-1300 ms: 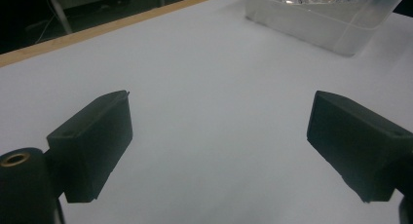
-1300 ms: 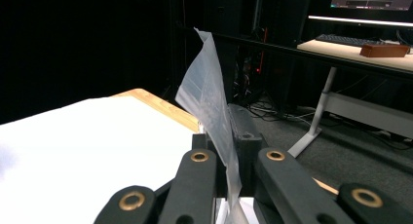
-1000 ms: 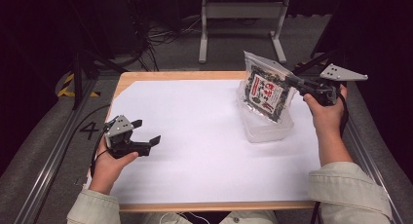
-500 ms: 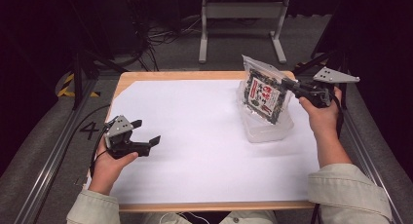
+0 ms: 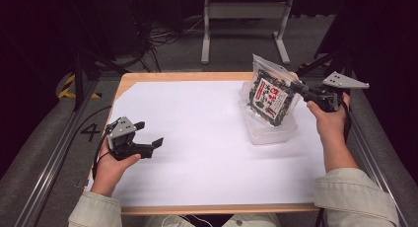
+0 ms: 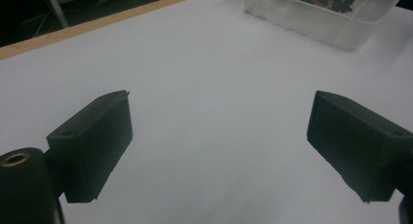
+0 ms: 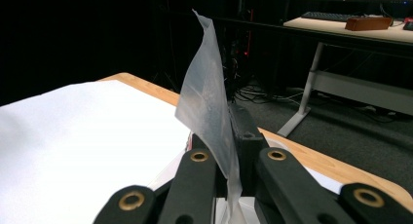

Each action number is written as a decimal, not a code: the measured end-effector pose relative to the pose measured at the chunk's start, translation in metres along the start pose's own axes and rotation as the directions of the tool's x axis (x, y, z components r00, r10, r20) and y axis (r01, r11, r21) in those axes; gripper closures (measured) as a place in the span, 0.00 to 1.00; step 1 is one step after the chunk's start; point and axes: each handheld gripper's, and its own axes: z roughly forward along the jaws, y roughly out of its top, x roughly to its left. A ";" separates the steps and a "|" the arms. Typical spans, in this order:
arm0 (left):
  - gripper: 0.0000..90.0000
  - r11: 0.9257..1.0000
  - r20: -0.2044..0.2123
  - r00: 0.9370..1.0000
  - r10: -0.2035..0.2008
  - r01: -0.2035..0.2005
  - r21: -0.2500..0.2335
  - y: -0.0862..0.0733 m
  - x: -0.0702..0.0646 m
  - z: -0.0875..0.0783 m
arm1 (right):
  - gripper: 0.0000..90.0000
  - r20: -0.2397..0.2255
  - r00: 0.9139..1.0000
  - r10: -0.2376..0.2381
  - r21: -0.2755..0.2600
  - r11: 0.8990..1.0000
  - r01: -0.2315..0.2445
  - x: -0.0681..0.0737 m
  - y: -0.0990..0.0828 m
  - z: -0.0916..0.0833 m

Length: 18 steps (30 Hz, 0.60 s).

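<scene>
Two tools in play: my right tool (image 5: 299, 89) pinches a clear printed snack pouch (image 5: 268, 96) upright in the clear plastic tub (image 5: 271, 131); left tool (image 5: 148, 138) gapes idle above the white table (image 5: 197, 153). Next, probably: settle pouch, release.

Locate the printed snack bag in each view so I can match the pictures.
High view: snack bag upper right, standing in the clear plastic container, its edge pinched by the right hand-held gripper.
Left gripper view: top right, inside the container.
Right gripper view: centre, its clear edge between the jaws.
Shared landmark: the white sheet.
</scene>
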 end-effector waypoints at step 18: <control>0.11 1.000 -0.004 1.000 -0.018 0.018 0.000 -0.002 0.002 -0.005 | 0.87 0.033 0.999 0.030 0.001 1.000 -0.030 -0.013 0.002 0.002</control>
